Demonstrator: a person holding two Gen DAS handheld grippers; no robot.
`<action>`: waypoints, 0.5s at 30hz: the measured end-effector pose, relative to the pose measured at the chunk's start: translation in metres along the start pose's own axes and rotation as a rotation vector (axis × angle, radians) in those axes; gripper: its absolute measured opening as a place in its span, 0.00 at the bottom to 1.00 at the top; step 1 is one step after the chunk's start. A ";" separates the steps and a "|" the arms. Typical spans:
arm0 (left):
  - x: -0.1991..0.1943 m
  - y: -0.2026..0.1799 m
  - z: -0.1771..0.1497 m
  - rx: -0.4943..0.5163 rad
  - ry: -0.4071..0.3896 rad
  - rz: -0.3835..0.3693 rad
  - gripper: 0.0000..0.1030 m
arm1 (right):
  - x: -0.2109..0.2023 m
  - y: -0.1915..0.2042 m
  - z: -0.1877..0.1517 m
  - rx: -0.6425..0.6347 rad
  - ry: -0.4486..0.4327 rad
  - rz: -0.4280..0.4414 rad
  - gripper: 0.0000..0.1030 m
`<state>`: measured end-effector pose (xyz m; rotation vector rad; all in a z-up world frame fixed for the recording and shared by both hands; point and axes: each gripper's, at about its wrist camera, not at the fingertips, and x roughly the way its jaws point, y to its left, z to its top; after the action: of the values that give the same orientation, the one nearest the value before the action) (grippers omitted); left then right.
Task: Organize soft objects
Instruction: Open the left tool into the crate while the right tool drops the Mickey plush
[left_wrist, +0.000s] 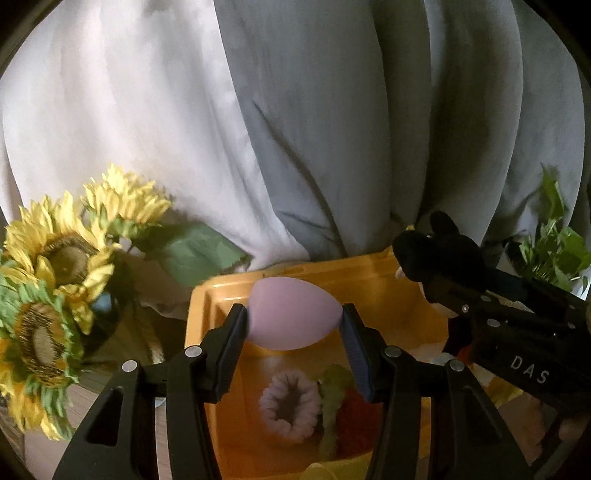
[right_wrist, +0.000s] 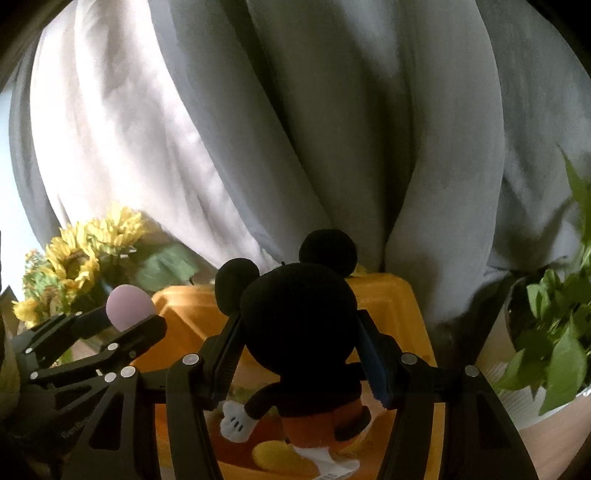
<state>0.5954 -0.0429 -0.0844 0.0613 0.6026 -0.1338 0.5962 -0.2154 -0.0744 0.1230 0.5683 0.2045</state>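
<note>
A pale purple egg-shaped sponge (left_wrist: 290, 314) hangs above the yellow bin (left_wrist: 201, 306), pinched at both ends by my left gripper (left_wrist: 295, 325). The same sponge (right_wrist: 129, 308) shows at the left of the right wrist view. My right gripper (right_wrist: 299, 350) is shut on the black head of a mouse plush toy (right_wrist: 299, 314), whose orange shorts and white glove dangle over the bin (right_wrist: 391, 295). In the left wrist view that toy (left_wrist: 436, 254) sits at the right. A fluffy lilac scrunchie (left_wrist: 290, 408), a green one (left_wrist: 334, 398) and a red soft item (left_wrist: 360, 424) lie inside the bin.
Artificial sunflowers (left_wrist: 55, 280) stand left of the bin. A leafy green potted plant (right_wrist: 554, 343) stands to its right. Grey and white curtains (left_wrist: 295, 129) hang behind. A yellow soft piece (right_wrist: 284, 458) lies on the bin floor under the toy.
</note>
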 end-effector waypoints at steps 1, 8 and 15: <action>0.003 0.000 -0.001 0.000 0.008 -0.003 0.50 | 0.004 -0.001 -0.001 0.005 0.012 0.003 0.59; 0.011 0.000 -0.004 0.009 0.038 -0.005 0.60 | 0.019 -0.007 -0.006 0.043 0.076 -0.010 0.68; -0.002 0.002 -0.005 -0.011 0.020 0.021 0.62 | 0.006 -0.007 -0.003 0.031 0.051 -0.054 0.73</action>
<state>0.5914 -0.0402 -0.0877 0.0583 0.6229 -0.1092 0.6003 -0.2206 -0.0811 0.1323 0.6249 0.1465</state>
